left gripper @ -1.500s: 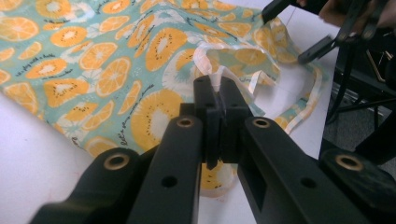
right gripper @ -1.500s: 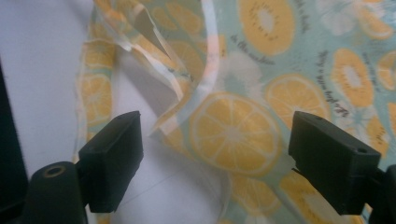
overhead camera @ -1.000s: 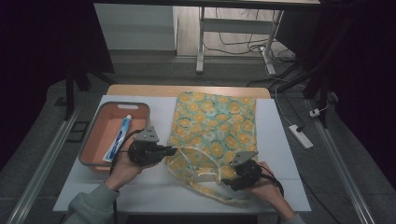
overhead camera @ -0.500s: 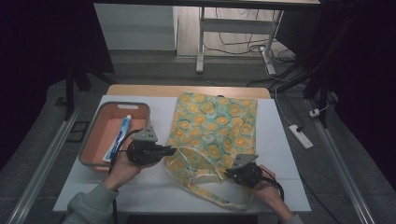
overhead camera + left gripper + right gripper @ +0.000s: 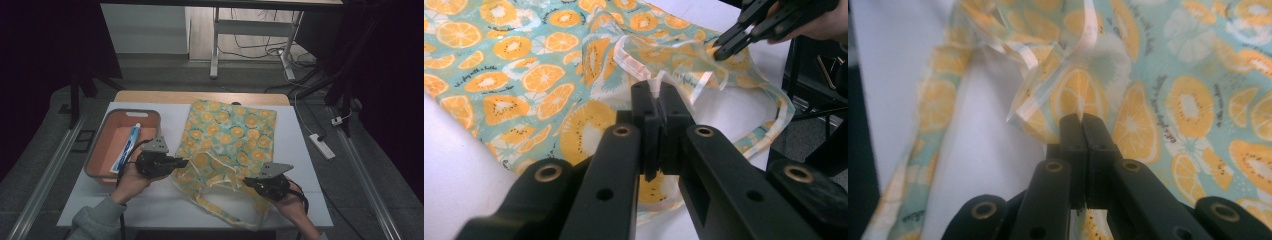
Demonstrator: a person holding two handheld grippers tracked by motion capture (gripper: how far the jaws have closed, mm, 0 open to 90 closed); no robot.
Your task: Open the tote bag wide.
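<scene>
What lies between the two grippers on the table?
In the high view, the fruit-print bag's open mouth spans from the left gripper to the right gripper.

My table (image 5: 150, 205) has a white top, and a strip of light wood shows along its far edge. Two things lie right on it. On my left sits an orange tub (image 5: 100, 155), close to the left edge, and a blue and white tube (image 5: 128, 148) lies inside the tub. In the middle lies a cloth bag (image 5: 230, 135) with orange fruit slices printed all over it. The far part of the bag lies flat on the white top. The near part, by the bag's mouth, is bunched up, and its pale straps loop over the table toward the near edge. The tub and the bag are just beside each other.
</scene>
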